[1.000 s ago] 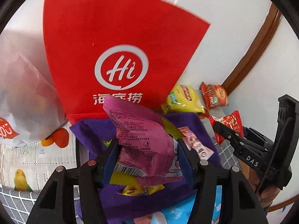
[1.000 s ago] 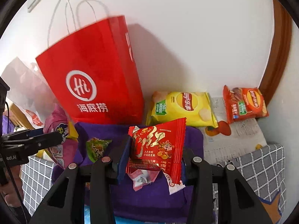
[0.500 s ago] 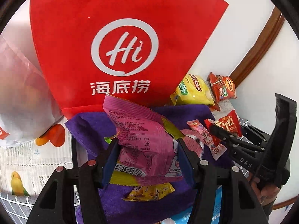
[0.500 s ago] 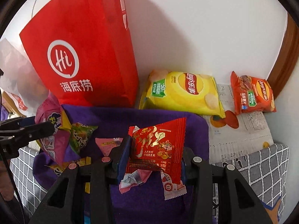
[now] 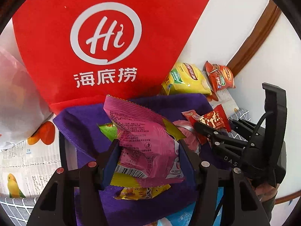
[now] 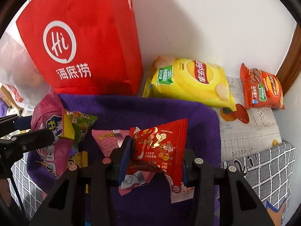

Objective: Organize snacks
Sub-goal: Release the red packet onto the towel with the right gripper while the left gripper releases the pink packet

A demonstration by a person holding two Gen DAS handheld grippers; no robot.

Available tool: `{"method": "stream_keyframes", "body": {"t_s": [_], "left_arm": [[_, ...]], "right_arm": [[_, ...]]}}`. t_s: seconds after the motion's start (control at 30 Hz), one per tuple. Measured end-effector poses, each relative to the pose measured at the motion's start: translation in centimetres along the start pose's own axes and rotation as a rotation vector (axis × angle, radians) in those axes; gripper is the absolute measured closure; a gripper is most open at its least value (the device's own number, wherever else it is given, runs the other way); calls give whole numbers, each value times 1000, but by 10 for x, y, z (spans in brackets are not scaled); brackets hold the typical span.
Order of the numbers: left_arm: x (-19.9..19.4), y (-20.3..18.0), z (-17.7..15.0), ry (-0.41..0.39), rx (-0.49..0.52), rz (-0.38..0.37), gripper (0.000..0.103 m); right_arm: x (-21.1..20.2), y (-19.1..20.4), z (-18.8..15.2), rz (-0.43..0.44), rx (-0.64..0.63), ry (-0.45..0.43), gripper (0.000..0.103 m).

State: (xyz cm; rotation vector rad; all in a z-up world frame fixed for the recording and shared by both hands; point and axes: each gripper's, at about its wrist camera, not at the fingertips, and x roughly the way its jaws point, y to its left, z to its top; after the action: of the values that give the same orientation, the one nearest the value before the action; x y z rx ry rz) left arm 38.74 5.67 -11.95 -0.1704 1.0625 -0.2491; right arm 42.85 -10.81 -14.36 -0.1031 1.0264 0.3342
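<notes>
1. Your left gripper (image 5: 148,156) is partly closed, both blue pads pressing on a pink snack packet (image 5: 143,141), which stands tilted between the jaws above the purple felt basket (image 5: 82,124).
2. Your right gripper (image 6: 156,160) is closed on a red snack packet (image 6: 160,146); a small pink wrapper (image 6: 135,180) hangs just beneath it, and you cannot tell whether the pads catch it too.
3. Both packets hang over the purple basket, the pink one at its left side, the red one nearer its middle.
4. In the basket lie a green packet (image 6: 82,122), a yellow packet (image 5: 139,192) and another pink packet (image 6: 109,141).
5. Behind the basket stands a red paper bag (image 6: 84,43); to the far right, against the wall, lie a yellow chip bag (image 6: 190,82) and an orange chip bag (image 6: 261,90).
</notes>
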Motion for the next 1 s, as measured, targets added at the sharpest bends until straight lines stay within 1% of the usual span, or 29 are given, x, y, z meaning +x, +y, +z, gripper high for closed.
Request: {"method": "stream_keyframes", "body": {"t_s": [0.33, 0.47, 0.53, 0.67, 0.73, 0.9, 0.97, 1.0], "left_arm": [[0, 4, 0, 8, -17, -2, 43], [-1, 4, 1, 10, -20, -3, 43], [-1, 5, 1, 10, -22, -3, 43], [-2, 7, 1, 15, -27, -7, 43], [-3, 9, 2, 15, -34, -12, 42], [-8, 12, 2, 9, -59, -36, 39], [-11, 12, 2, -1, -61, -42, 33], [-15, 12, 2, -13, -61, -48, 33]], "right_arm": [[-1, 2, 1, -12, -15, 4, 57], [-2, 2, 2, -19, -17, 6, 52], [-4, 1, 2, -20, -18, 3, 51], [-11, 2, 2, -21, -16, -17, 43], [-14, 2, 2, -17, -17, -24, 42], [-26, 4, 3, -8, -14, -58, 38], [-30, 5, 4, -7, -9, -74, 36], [-33, 5, 5, -5, -7, -80, 36]]}}
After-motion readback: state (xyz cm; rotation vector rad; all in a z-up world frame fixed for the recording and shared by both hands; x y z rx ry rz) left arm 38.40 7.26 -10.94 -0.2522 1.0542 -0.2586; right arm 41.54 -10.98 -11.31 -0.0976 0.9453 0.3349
